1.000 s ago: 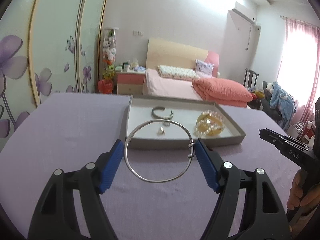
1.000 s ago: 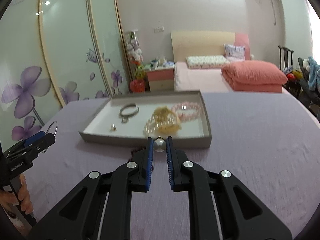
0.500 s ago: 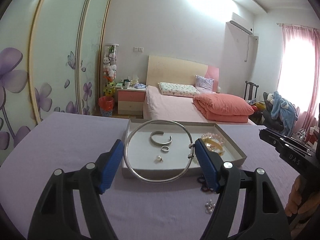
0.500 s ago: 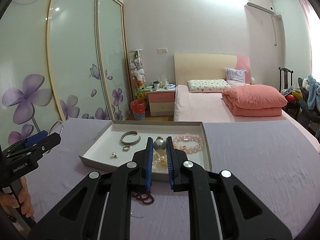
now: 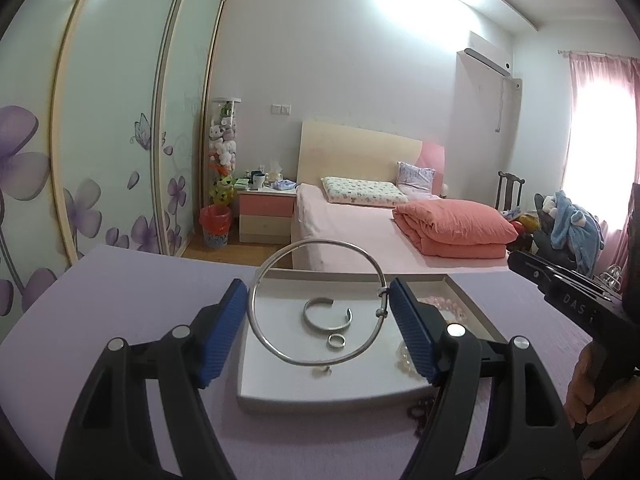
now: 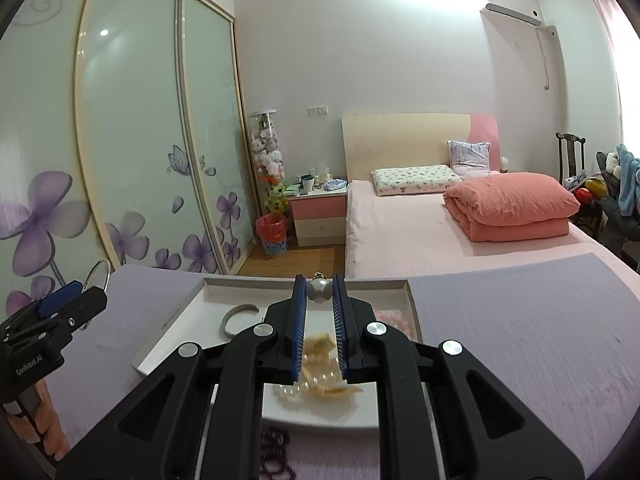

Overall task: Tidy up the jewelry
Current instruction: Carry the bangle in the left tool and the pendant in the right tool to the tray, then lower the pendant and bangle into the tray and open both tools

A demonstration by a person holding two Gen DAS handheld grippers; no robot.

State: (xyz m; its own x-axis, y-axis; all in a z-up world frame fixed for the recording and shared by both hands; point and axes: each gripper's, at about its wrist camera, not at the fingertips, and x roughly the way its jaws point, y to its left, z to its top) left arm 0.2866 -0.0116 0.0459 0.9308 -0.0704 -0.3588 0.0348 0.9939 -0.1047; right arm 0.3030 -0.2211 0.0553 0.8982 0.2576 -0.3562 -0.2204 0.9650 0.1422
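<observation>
Lettering on the right gripper (image 5: 520,262): "DAS" in pale capitals on the side of its black body, seen from the left wrist view — whatever follows those letters is cut off by the frame edge and a hand.
Lettering on the left gripper (image 6: 94,294): small pale print running along its black body in the right wrist view, reading roughly "GenRobot.AI" — tilted and tiny, so the exact letters are uncertain.
Other readable text: none — the box, the jewelry and the bedroom furnishings carry no legible words or numbers in either view.
</observation>
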